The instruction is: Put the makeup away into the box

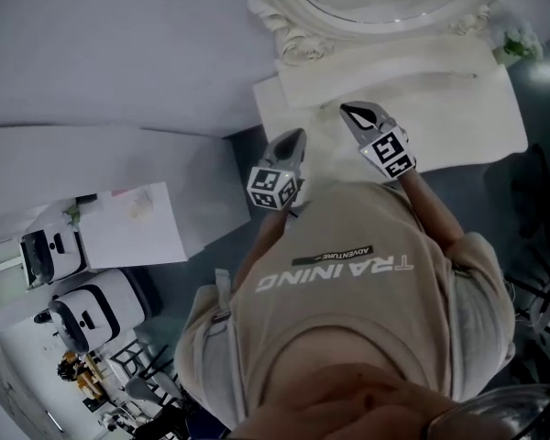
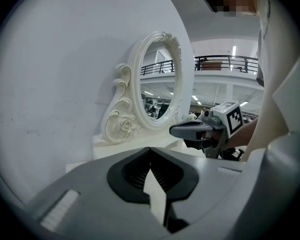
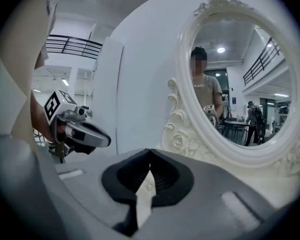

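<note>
Both claws, left gripper (image 2: 150, 150) and right gripper (image 3: 149, 155), are pinched tight on nothing, side by side near the white dresser (image 1: 412, 81), facing its mirror (image 3: 240, 84) (makeup and box: cannot tell where).

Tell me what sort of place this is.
Probably a large indoor hall with a staged dressing corner: a white vanity table, an ornate oval mirror, and a railed upper gallery.
</note>
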The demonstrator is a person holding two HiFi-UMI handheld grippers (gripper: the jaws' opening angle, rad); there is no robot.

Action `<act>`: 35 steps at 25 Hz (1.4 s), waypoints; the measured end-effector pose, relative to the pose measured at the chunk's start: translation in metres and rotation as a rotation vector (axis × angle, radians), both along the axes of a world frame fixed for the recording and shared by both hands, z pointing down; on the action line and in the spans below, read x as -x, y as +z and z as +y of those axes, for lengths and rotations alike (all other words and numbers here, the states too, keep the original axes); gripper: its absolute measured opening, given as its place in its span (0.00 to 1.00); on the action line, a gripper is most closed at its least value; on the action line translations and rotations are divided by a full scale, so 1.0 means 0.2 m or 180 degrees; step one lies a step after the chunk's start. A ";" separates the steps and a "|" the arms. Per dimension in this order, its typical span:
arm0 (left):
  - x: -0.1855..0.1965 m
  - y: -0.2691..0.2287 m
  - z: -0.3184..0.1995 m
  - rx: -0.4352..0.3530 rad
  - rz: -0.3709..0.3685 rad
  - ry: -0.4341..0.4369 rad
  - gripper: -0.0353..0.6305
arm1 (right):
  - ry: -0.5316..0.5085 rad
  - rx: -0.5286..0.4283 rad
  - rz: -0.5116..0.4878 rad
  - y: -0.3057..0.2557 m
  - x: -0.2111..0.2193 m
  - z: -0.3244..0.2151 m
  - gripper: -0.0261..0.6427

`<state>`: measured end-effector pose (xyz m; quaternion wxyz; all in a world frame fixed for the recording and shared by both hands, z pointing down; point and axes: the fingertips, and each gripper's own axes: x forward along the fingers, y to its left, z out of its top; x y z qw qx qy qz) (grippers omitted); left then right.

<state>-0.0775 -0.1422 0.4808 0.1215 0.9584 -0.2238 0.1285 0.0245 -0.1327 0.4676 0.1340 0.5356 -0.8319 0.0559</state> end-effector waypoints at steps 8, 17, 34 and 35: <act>-0.01 -0.28 -0.08 -0.0373 0.0283 0.0185 0.06 | 0.0271 -0.0290 0.0127 -0.28 0.00 0.05 0.04; 0.08 -0.33 -0.10 -0.0642 0.0372 -0.0013 0.06 | 0.0400 -0.0240 0.0077 -0.34 0.00 0.10 0.04; 0.07 -0.17 -0.09 -0.0306 0.0479 -0.0002 0.06 | 0.0561 -0.0078 0.0097 -0.28 -0.11 0.22 0.04; 0.06 -0.17 -0.10 -0.0333 0.0465 0.0013 0.06 | 0.0579 -0.0085 0.0036 -0.28 -0.12 0.21 0.04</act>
